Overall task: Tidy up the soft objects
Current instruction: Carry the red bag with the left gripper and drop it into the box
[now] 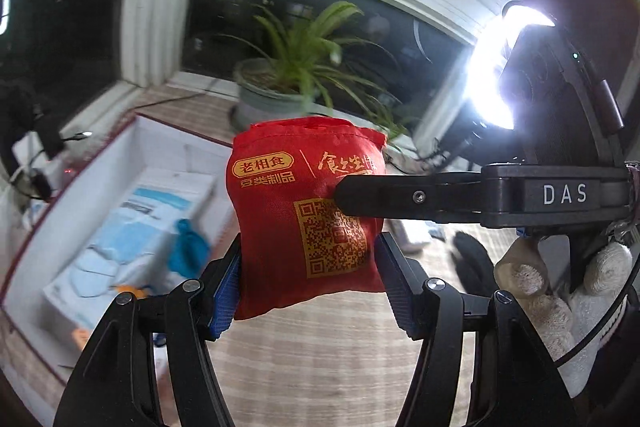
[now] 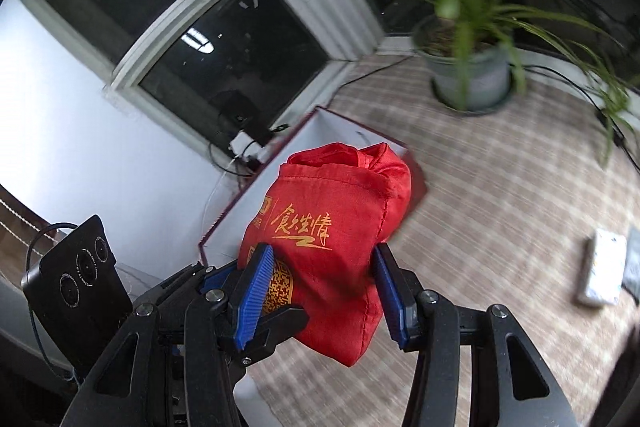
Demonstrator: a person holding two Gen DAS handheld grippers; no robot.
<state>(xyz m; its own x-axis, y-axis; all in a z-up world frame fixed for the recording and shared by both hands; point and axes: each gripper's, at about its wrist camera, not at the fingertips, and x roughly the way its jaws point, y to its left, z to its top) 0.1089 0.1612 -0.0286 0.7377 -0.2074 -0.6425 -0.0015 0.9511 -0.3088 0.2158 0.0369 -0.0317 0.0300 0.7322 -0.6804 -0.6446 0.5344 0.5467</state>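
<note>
A red fabric pouch (image 1: 308, 227) with gold print and a QR code hangs in the air above the checked tablecloth. My left gripper (image 1: 310, 287) is shut on its lower part, a blue pad pressing in from each side. My right gripper (image 2: 320, 291) is also shut on the pouch (image 2: 336, 227), gripping it from another side. One of its black fingers (image 1: 400, 195) lies across the pouch's front in the left wrist view. A black finger (image 2: 276, 323) of the left gripper shows under the pouch in the right wrist view.
A white box with a dark red rim (image 1: 136, 131) lies left of the pouch, holding blue packets and a teal thing (image 1: 190, 247). A potted plant (image 2: 468, 79) stands near the window. A bright lamp (image 1: 492, 79) shines at right. A gloved hand (image 1: 560, 291) holds the right gripper. A white packet (image 2: 604, 267) lies on the cloth.
</note>
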